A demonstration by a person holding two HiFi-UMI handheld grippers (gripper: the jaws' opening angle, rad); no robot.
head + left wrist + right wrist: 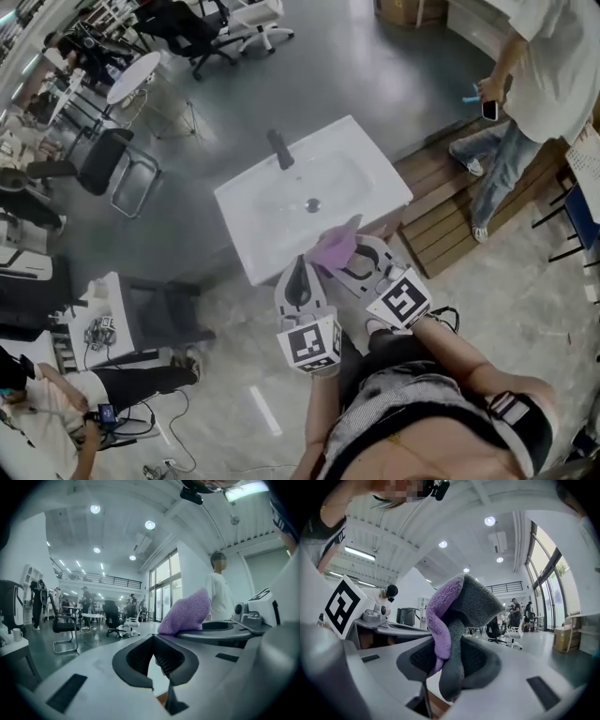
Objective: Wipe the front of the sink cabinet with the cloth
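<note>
**Purple cloth pinched, cabinet front not yet met**

Purple on one face and grey on the other, the cloth (454, 620) is folded between the jaws of the right gripper (450, 667). The jaws are closed tight on a narrow waist of it. Most of the fabric stands up beyond the tips, and a short tail hangs back behind them.

The left gripper (159, 665) sits just beside the right one. Its jaws are drawn together with nothing between them.

In the head view, both grippers hover at the near rim of the white sink (253, 202), which lies just ahead of their tips. The cabinet front appears to lie below and ahead of them, tucked under that rim, though no view shows it clearly.

The grip is the weak point. With so little cloth held, a firm drag across the panel could pull it free. If the loose bulk flops aside, bare jaw tips could scrape the finish. The idle left gripper is close enough to knock the right one during a sideways sweep.
</note>
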